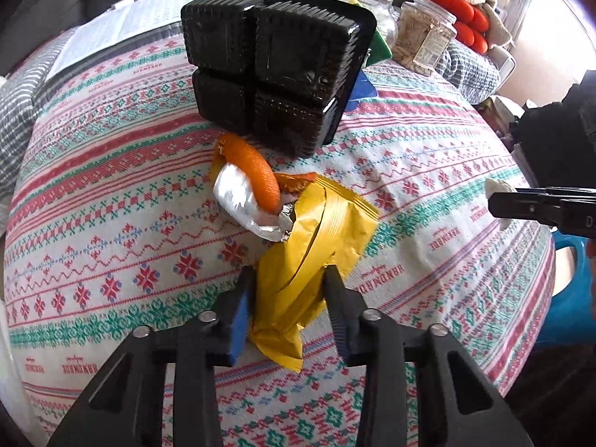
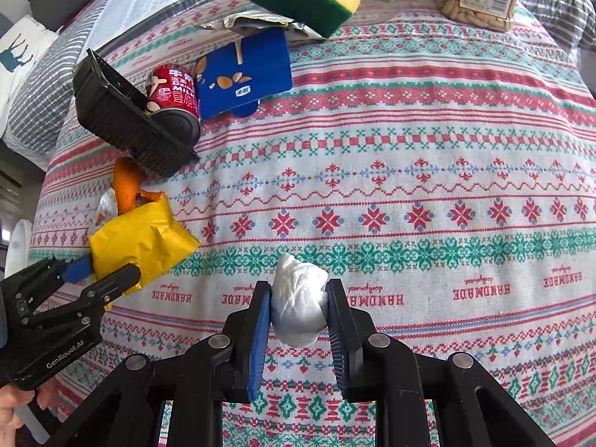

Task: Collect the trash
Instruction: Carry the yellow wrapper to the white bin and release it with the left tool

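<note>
I am pinching a yellow wrapper [image 1: 316, 246] in my left gripper [image 1: 288, 298] and squeezing a white tissue wad [image 2: 300, 298] in my right gripper [image 2: 298, 307]. Orange peel [image 1: 257, 175], foil [image 1: 242, 201], black tray [image 1: 275, 63], can [image 2: 175, 93] and blue packet [image 2: 246, 70] are lying uncollected on the tablecloth [image 2: 409, 186].

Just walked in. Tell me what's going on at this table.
A person is clearing trash off the patterned tablecloth with two handheld grippers. The left gripper is clamped on a crumpled yellow foil snack bag, and the right gripper is squeezing a wadded white tissue. Not yet picked up: an orange peel, a tilted black plastic tray, a red milk can and a blue snack packet.
</note>
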### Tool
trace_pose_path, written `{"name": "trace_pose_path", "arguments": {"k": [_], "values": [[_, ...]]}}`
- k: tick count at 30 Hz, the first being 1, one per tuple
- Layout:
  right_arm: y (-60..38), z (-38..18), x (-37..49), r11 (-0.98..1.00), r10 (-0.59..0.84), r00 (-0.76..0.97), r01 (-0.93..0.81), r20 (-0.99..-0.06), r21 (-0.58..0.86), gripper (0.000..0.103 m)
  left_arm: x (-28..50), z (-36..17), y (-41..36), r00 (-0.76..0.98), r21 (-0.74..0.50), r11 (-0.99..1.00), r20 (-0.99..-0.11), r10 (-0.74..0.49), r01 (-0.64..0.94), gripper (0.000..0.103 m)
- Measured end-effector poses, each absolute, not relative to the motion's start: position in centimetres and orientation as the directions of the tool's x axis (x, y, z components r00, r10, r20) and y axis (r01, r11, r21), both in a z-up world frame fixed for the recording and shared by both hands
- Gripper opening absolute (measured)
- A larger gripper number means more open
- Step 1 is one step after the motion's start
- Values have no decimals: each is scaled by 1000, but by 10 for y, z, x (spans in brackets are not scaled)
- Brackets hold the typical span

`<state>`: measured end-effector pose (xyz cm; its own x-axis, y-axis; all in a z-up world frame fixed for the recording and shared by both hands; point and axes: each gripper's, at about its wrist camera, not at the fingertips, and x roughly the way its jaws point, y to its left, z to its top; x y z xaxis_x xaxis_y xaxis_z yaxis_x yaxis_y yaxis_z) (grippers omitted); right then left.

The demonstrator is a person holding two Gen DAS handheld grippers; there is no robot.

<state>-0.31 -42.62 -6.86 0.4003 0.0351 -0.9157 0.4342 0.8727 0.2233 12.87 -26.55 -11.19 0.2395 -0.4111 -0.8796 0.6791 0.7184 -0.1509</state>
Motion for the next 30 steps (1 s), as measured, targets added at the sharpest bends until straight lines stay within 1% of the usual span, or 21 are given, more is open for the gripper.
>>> {"name": "trace_pose_path", "arguments": {"k": [2,3,6,8,11,16,19,24,30], "values": [[-426,-68,-4,871,35,401,437,-915,225,27,127,-110,-262,228,-175,718,-875,-426,673,27],[-426,-67,-5,870,34,402,438,-915,225,27,124,-108,-255,222,-187,718,-873,-435,670,21],[-425,-65,-7,868,25,409,444,-912,223,27,119,-101,-244,233,-197,725,-864,-446,660,14],[-424,-61,-7,867,21,420,444,-907,226,27,116,-95,-236,233,-207,724,-858,-457,658,11],[-421,-56,-6,862,30,436,444,-900,244,27,113,-83,-221,244,-216,730,-849,-469,649,10],[-413,-49,3,863,40,455,434,-890,260,27,113,-61,-190,245,-277,738,-823,-513,616,10],[-404,-45,9,864,52,466,422,-883,273,27,113,-50,-173,271,-276,754,-815,-512,596,10],[-386,-39,22,879,55,475,395,-878,269,27,120,-41,-138,330,-258,808,-815,-476,529,10],[-352,-37,46,899,81,480,343,-873,272,27,129,-35,-82,405,-213,877,-823,-398,431,10]]}}
